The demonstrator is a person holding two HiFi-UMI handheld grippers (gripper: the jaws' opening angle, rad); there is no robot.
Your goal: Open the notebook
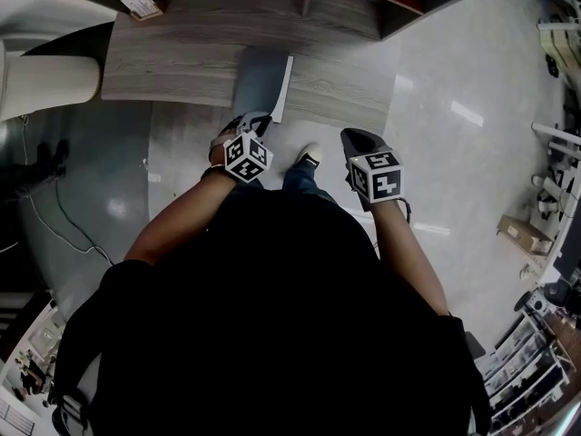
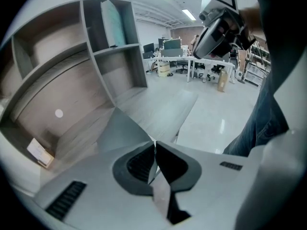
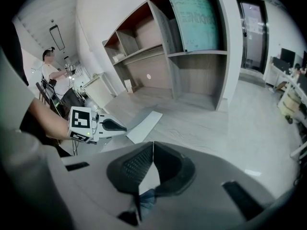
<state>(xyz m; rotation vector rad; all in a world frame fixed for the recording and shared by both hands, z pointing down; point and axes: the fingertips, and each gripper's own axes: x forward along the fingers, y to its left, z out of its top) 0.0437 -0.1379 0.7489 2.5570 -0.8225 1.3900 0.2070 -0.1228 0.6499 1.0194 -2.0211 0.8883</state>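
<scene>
- Landmark: pale wood-grain desk top (image 1: 172,71).
- Small white printed card (image 1: 141,4) at desk's far left corner; print too small to read.
- Flat grey-covered notebook (image 1: 261,80) at middle of desk's near edge; cover raised, white pages showing along its right side.
- Left gripper (image 1: 257,116) at desk's near edge; jaws pinched on thin grey cover.
- Right gripper (image 1: 352,136) off desk's near edge, over pale floor; jaws closed together, nothing between.
- Teal board (image 3: 194,20) upright in shelf cubby behind desk; writing faint, unreadable.
</scene>
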